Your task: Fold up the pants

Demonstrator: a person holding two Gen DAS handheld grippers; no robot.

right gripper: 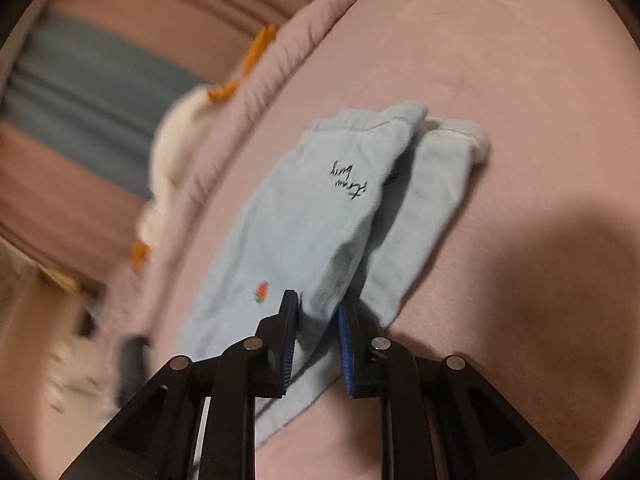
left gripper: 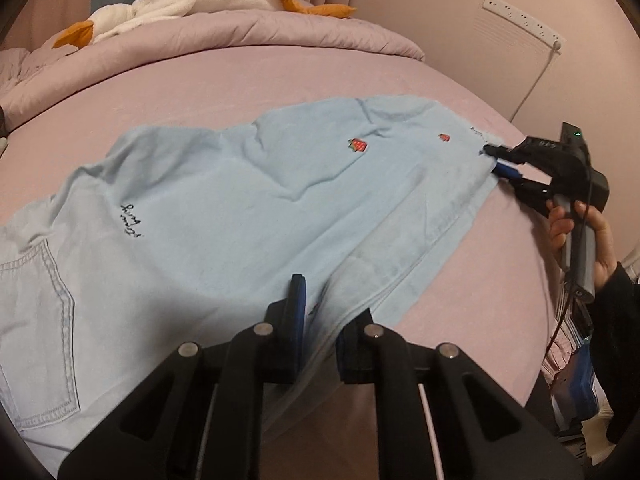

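Light blue pants (left gripper: 224, 216) with strawberry patches and black script lie across a pink bed, one leg laid over the other. My left gripper (left gripper: 320, 308) is shut on the near edge of the leg fabric, which bunches between its blue pads. My right gripper (left gripper: 494, 158) shows at the far right of the left wrist view, shut on the hem corner. In the right wrist view the right gripper (right gripper: 318, 304) pinches a raised fold of the pants (right gripper: 304, 220), and the cloth runs away toward the waistband.
The pink bed sheet (left gripper: 280, 76) surrounds the pants. A rolled pink duvet (left gripper: 200, 40) and a white plush goose (left gripper: 192, 0) lie at the far side. A white power strip (left gripper: 520, 20) hangs on the wall at right. The bed edge lies just behind my right hand.
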